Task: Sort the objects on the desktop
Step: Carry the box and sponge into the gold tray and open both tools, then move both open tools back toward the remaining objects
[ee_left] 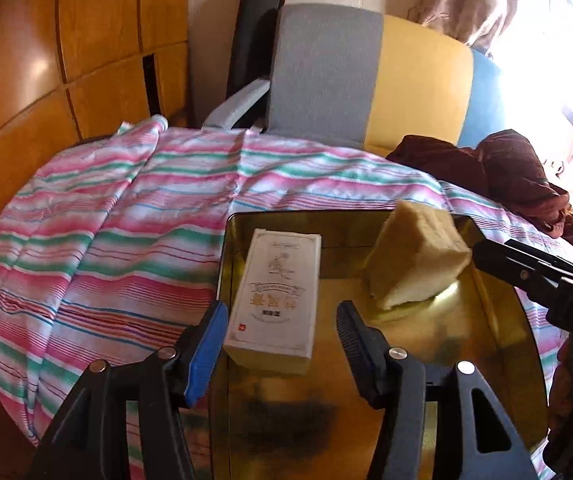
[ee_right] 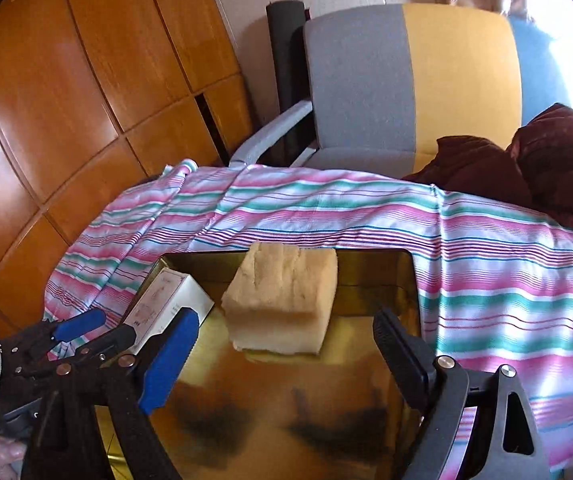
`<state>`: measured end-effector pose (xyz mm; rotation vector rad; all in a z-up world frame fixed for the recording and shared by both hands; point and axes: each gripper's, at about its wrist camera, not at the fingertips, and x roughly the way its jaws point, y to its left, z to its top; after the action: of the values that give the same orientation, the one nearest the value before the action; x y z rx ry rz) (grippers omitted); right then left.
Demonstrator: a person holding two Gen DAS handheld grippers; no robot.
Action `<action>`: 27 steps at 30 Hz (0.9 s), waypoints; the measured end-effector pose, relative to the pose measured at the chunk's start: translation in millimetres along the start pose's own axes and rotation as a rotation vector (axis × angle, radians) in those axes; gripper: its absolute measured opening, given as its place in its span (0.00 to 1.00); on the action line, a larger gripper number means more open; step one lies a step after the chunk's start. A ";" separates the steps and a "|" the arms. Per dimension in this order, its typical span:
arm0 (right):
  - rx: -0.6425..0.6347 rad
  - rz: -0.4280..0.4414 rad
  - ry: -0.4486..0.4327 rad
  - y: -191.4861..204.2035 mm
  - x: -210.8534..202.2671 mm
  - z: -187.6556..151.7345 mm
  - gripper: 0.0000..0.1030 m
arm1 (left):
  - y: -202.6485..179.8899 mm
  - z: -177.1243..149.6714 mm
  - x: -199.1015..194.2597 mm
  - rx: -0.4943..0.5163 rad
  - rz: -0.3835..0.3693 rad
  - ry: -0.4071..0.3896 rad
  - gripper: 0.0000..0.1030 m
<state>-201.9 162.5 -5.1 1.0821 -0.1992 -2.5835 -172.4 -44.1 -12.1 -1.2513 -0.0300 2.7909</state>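
Observation:
A shiny gold tin tray (ee_left: 502, 320) (ee_right: 406, 280) rests on the striped cloth. Inside it lies a white printed box (ee_left: 276, 300) (ee_right: 166, 304) on the left and a yellow sponge block (ee_left: 414, 256) (ee_right: 282, 300) on the right, tilted. My left gripper (ee_left: 282, 344) is open, hovering just short of the white box, with nothing between its fingers. My right gripper (ee_right: 286, 348) is open too, its fingers standing either side of the sponge's near end without touching it. The right gripper's finger (ee_left: 526, 268) shows beside the sponge in the left wrist view.
A pink, green and white striped cloth (ee_left: 106, 240) (ee_right: 506, 280) covers the table. Behind it stands a grey, yellow and blue chair (ee_left: 326, 72) (ee_right: 406, 80) with a dark red garment (ee_left: 506, 172) (ee_right: 546, 160). Wooden panels (ee_left: 46, 60) line the left.

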 end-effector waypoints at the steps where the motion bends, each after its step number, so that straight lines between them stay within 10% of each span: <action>1: 0.000 0.001 -0.016 -0.4 -8.5 -4.6 0.87 | -5.5 -2.6 -6.6 0.014 -0.006 -0.017 0.56; 27: 0.117 -0.284 -0.205 -115.3 -168.1 -185.0 0.92 | -222.2 -83.1 -80.1 0.374 -0.400 -0.028 0.57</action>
<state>11.6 329.7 -52.1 0.9416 -0.2659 -2.9731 -42.3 169.2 3.7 -0.9881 0.2066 2.3335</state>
